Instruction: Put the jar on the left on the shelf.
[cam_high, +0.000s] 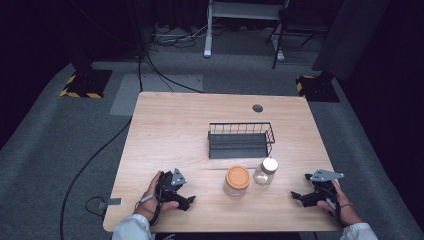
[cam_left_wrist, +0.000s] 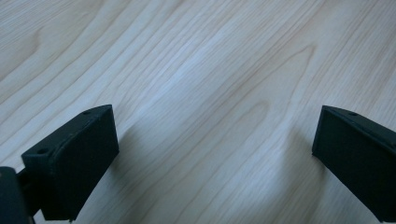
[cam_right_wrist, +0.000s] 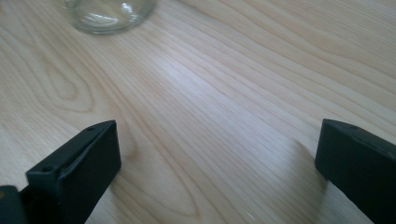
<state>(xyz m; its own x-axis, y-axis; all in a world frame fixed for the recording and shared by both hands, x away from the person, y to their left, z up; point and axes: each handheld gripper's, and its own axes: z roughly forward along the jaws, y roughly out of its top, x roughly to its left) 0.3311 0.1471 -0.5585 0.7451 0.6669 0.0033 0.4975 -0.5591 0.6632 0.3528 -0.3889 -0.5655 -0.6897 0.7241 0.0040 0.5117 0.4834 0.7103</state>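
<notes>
High view: table (cam_high: 165, 125) with a black wire basket (cam_high: 241, 140) sitting right of centre, and two glass jars just near of it, both upright, long axis vertical. The orange-lid jar (cam_high: 237, 180) is the squat one, lid facing up; the white-lid jar (cam_high: 266, 171) stands just to its right and slightly farther, narrower, close beside it but whether they touch I can't tell. Left gripper (cam_high: 186, 201) rests on the near left of the table in the person's hand, pointing right toward the jars; right gripper (cam_high: 297, 196) sits near right, pointing left at them. Both well apart from the jars, holding nothing. Left gripper view: jaws spread wide, bare wood grain between them, nothing gripped. Right gripper view: jaws likewise wide apart and empty; the clear glass base of a jar (cam_right_wrist: 110, 13) shows at the far top left, probably the white-lid one as it's nearest. Handling, my read: glass is rigid, smooth, likely slippery on the pads, breakable if knocked over or dropped; both look empty, so light and easy to tip. Best hold is across the body just below the lid, jaws level, approaching from the side; the lid rim gives a stop against slipping. Narrow gap between the jars leaves little room for a jaw, so come in from the outer sides.
</notes>
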